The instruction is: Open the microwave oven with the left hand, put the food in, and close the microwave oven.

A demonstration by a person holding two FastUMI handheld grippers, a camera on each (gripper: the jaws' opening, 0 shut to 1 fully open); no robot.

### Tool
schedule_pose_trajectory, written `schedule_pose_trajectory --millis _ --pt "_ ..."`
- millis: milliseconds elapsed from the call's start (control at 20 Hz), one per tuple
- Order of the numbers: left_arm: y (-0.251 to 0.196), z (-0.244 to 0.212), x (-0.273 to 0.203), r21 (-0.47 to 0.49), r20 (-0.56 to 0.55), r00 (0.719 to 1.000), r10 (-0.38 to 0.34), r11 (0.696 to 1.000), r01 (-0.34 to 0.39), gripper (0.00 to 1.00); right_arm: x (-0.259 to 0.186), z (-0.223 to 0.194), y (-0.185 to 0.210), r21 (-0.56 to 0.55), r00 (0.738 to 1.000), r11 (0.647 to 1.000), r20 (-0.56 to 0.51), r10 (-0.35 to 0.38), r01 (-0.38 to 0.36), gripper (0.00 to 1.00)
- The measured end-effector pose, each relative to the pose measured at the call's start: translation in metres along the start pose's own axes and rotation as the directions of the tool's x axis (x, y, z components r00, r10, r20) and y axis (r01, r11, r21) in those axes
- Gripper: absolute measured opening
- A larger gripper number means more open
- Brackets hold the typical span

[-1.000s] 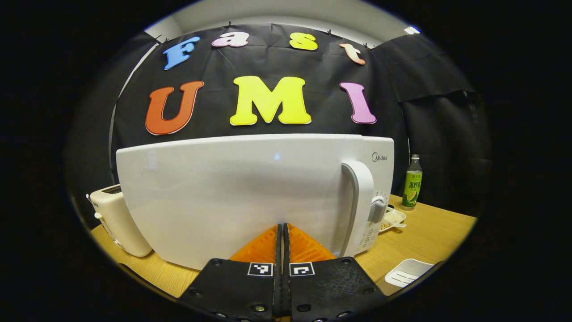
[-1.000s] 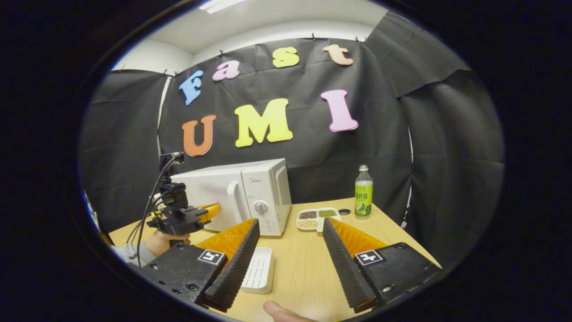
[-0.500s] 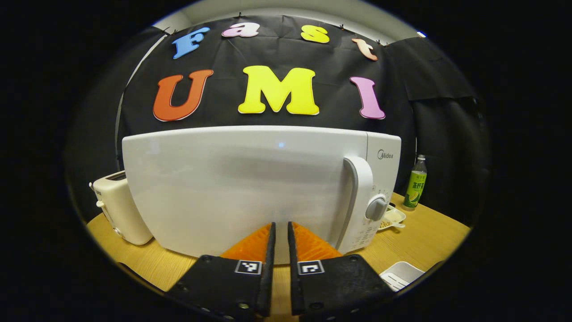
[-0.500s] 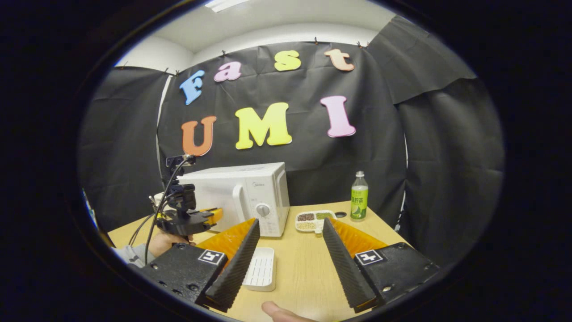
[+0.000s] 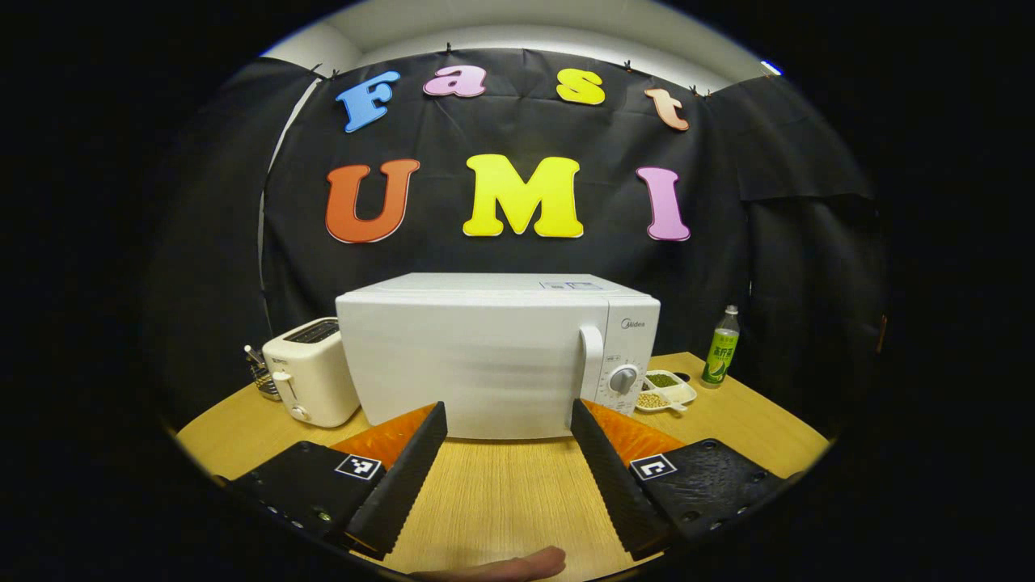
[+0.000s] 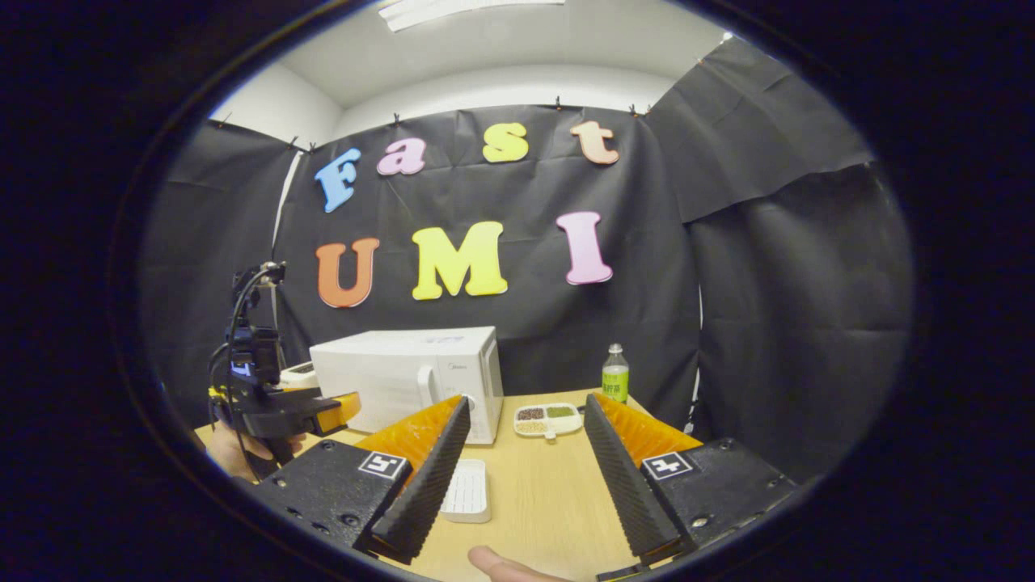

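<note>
- In the left gripper view, we see the microwave (image 5: 485, 356) at the centre of the frame, standing on the table (image 5: 501, 501) with its door flush and shut.
- The door handle (image 5: 591, 365) runs upright at the right end of the door, just left of the round dial (image 5: 623, 379).
- Our left hand-held gripper (image 5: 505, 416) shows at the bottom of that view with its fingers spread wide and nothing between them; it is apart from the microwave and touches neither door nor handle.
- In the right gripper view, the right hand-held gripper (image 6: 525, 408) is at the bottom centre, likewise wide open and empty.
- The food we take to be the divided dish of grains and beans (image 6: 548, 419), sitting on the table just right of the microwave in the middle of the right gripper view; it also shows at right of centre in the left gripper view.
- A ribbed white tray (image 6: 467, 491) lies on the table between the right gripper's fingers, low in the frame; whether it holds anything we cannot tell.
- A toaster (image 5: 310, 381) stands left of the microwave, and a green bottle (image 5: 720, 356) stands to the right, beyond the dish.
- We judge the state of the task from this alone: the door is shut and both grippers are free, and we cannot see inside the microwave.
- If the dish is the food, it is outside, so opening, loading and closing would all be left.
</note>
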State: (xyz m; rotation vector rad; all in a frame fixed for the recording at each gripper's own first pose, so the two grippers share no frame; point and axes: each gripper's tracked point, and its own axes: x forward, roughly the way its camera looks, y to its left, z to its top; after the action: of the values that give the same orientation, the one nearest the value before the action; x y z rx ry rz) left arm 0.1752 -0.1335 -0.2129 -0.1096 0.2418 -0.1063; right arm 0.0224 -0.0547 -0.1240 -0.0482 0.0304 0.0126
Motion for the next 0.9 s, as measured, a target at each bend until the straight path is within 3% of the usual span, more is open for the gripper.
schedule_pose_trajectory --millis 150,500,600,750,800,850,900 --pt "-0.004 0.042 -0.053 -0.027 0.031 0.999 -0.019 0.999 0.02 0.95 -0.021 0.03 -0.006 0.017 0.999 0.999 0.026 -0.032 0.032 0.91" --pt "0.003 0.136 -0.175 0.018 0.196 0.981 0.001 1.0 -0.004 0.95 -0.08 0.106 -0.003 -0.017 0.988 1.0 0.151 -0.008 0.011 0.91" --pt "0.008 0.143 -0.2 0.03 0.211 0.977 0.017 0.999 -0.024 0.95 -0.101 0.126 0.001 -0.052 0.978 0.999 0.207 0.012 -0.001 0.9" --pt "0.007 0.139 -0.228 0.024 0.202 0.979 0.019 0.999 -0.025 0.95 -0.119 0.136 -0.005 -0.072 0.972 0.997 0.233 -0.022 0.039 0.9" --pt "0.007 0.137 -0.237 0.016 0.207 0.978 0.019 1.0 -0.023 0.84 -0.124 0.135 -0.001 -0.082 0.973 0.996 0.229 -0.021 0.04 0.9" --pt "0.01 0.136 -0.244 0.006 0.219 0.975 0.025 1.0 -0.027 0.95 -0.128 0.133 0.004 -0.091 0.975 0.995 0.221 -0.013 0.034 0.9" --pt "0.011 0.131 -0.248 -0.009 0.224 0.974 0.023 1.0 -0.022 0.95 -0.131 0.129 0.009 -0.094 0.977 0.995 0.214 -0.001 0.022 0.91"
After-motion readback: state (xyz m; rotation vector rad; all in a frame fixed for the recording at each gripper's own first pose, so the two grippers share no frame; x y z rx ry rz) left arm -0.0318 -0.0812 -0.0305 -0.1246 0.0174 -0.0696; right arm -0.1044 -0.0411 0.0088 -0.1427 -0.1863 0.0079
